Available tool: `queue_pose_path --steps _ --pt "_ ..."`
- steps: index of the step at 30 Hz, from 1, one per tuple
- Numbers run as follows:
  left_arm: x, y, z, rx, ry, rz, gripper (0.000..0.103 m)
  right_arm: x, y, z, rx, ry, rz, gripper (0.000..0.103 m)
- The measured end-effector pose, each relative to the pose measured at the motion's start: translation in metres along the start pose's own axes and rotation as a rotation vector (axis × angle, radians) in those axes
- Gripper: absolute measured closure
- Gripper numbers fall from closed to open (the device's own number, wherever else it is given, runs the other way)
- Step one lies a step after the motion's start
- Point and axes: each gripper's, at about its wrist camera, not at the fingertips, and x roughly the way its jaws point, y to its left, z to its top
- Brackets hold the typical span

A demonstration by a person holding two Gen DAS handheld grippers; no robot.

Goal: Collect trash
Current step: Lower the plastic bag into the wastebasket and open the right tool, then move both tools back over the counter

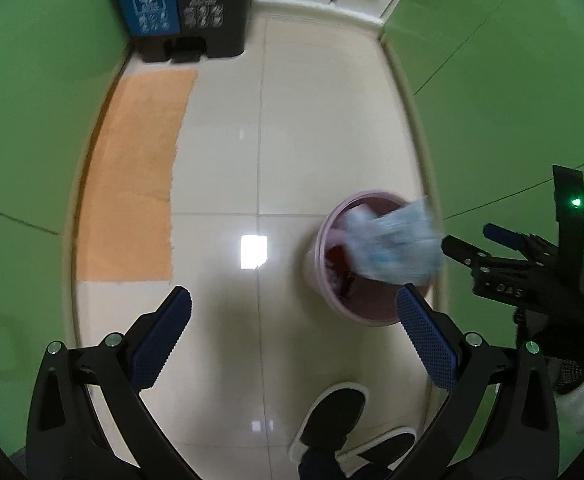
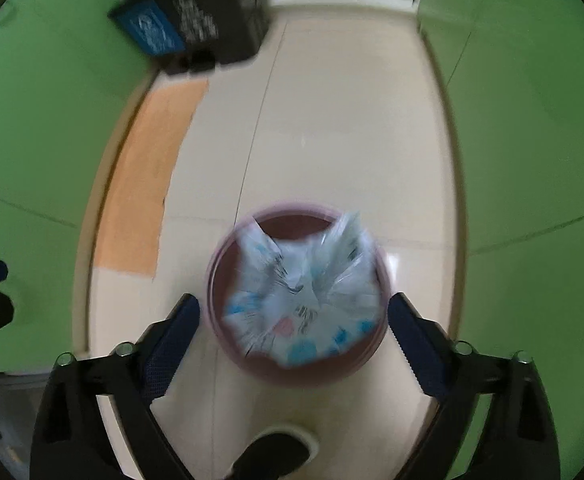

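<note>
Cream tiled floor, green walls. Pink bin stands upright; blurred wrapper lies across its mouth. Left gripper and right gripper: fingers spread wide, holding nothing.

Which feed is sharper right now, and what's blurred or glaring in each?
Left wrist view is sharper: floor and bins crisp, only the wrapper over the pink bucket smeared, plus a bright lamp glare on the tiles. Right wrist view is motion-blurred throughout, wrapper and bucket worst.
</note>
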Motion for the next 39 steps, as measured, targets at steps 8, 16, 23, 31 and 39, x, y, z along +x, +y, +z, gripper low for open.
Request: queue_pose_path --steps 8,16,23,31,39 --pt "-0.053 -0.031 0.000 0.037 -0.046 -0.008 0.003 -0.052 -0.002 0.006 0.007 0.013 -0.015 0.007" --pt "-0.155 -0.073 0.015 0.069 -0.077 0.007 0.003 -0.185 0.003 0.012 0.063 -0.075 0.063 0.006" --pt "-0.287 -0.109 0.042 0.093 -0.207 -0.038 0.003 -0.340 0.012 0.022 0.064 -0.190 0.062 0.006" --pt "-0.416 -0.182 0.066 0.226 -0.295 -0.052 0.003 -0.518 -0.008 0.024 0.120 -0.382 0.016 0.006" --pt "-0.490 -0.273 0.080 0.374 -0.408 -0.115 0.003 -0.642 -0.077 -0.025 0.254 -0.564 -0.205 0.006"
